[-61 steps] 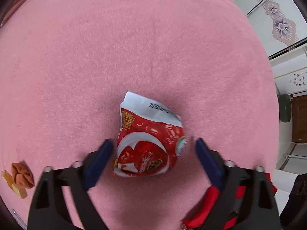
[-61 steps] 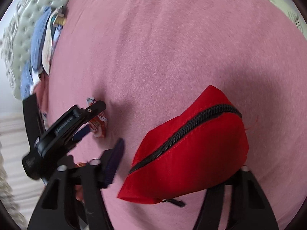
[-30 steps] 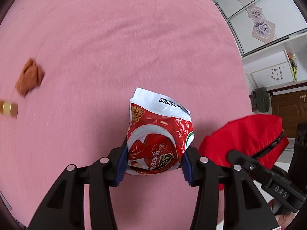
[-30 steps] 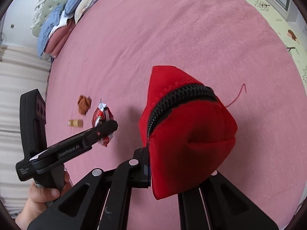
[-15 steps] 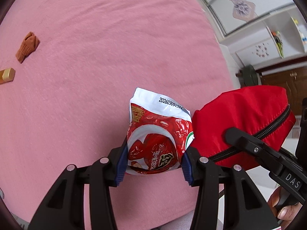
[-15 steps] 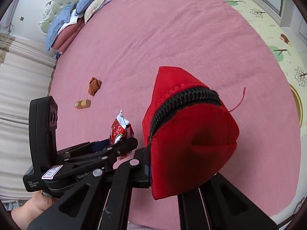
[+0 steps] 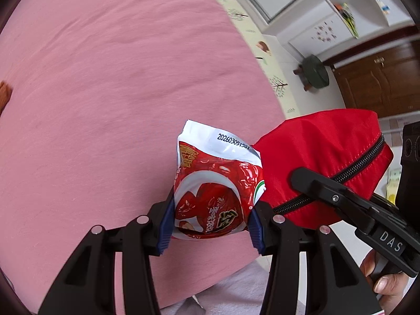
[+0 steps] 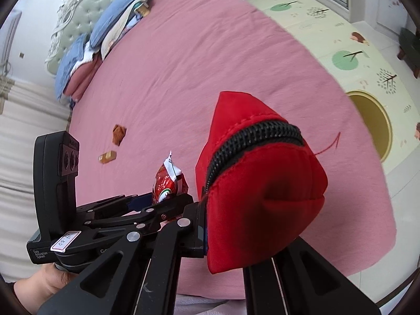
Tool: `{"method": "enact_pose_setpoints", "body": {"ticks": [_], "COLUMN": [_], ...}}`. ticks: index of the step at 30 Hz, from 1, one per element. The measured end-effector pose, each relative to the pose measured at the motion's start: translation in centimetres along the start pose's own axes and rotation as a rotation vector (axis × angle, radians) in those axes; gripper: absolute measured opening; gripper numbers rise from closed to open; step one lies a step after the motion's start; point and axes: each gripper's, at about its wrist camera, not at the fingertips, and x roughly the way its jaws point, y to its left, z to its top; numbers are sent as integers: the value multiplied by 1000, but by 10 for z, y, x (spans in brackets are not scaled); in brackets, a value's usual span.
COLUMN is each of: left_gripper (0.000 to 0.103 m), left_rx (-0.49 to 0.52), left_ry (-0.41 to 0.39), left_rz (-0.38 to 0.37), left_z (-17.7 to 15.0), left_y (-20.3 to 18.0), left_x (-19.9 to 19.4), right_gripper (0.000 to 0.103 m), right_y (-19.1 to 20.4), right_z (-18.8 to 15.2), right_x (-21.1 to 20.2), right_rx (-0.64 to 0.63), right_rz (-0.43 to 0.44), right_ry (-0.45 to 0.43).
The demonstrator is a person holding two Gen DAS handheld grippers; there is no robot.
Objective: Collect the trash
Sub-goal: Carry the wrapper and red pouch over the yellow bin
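A: While the left gripper (image 7: 210, 219) sits at the lower centre of its own view, what is it doing?

B: It is clenched on a red snack packet (image 7: 216, 189). Both blue pads (image 7: 164, 225) press the packet's sides, and the white printed top sticks up above them.

A: And the right gripper (image 8: 207, 219)?

B: Closed tight on a red pouch (image 8: 262, 197), pinching the fabric edge by the black zipper (image 8: 252, 139). The pouch fills the centre of the right view.

A: Where do packet and pouch sit against each other?

B: In the left view the pouch (image 7: 323, 157) is just right of the packet, partly behind it. Whether they touch, I cannot tell. In the right view the packet (image 8: 169, 181) shows at centre left, above the left gripper's black body.

A: Anything on the bed (image 8: 210, 60)?

B: A brown crumpled scrap (image 8: 118, 134) and a small gold wrapper (image 8: 107, 156) lie near each other on the pink cover, left of centre. Pillows (image 8: 105, 39) are piled at the upper left.

A: The hands?

B: A hand (image 8: 50, 281) at the lower left of the right view, fingers (image 7: 386, 281) at the lower right of the left.
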Motion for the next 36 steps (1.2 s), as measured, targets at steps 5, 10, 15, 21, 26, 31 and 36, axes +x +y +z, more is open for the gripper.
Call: {"method": "enact_pose_setpoints", "body": {"ticks": [5,10,15,21,26,31,36], "left_gripper": [47,47,48,48,48,49,71], "left_rx": [45,58,99,153,181,239,288], "left_ry": [11,27,46,76,107,104,93], "left_rz": [-7,-25,-27,-35,-49,-50,-68], "left_z": [12,32,52,80,110,138,169], "left_y": [-58,-114,-163,-218,-256,-288,-314], "left_x": [15,38,64,99,132,153,167], "right_gripper": [4,4,4,4,4,4,9], "right_y": [-38,-86,-138,-202,-250,-281,-310], "right_z": [11,26,44,62,82,110,137], "right_x": [-27,-53,-76,-95,-102,-105,-106], "right_rx": [9,21,50,109,152,111,117], "right_rz": [-1,-8,-27,-55,-84,-133,-121], "right_ry": [-17,-25,-38,-60,-61,-50,-30]}}
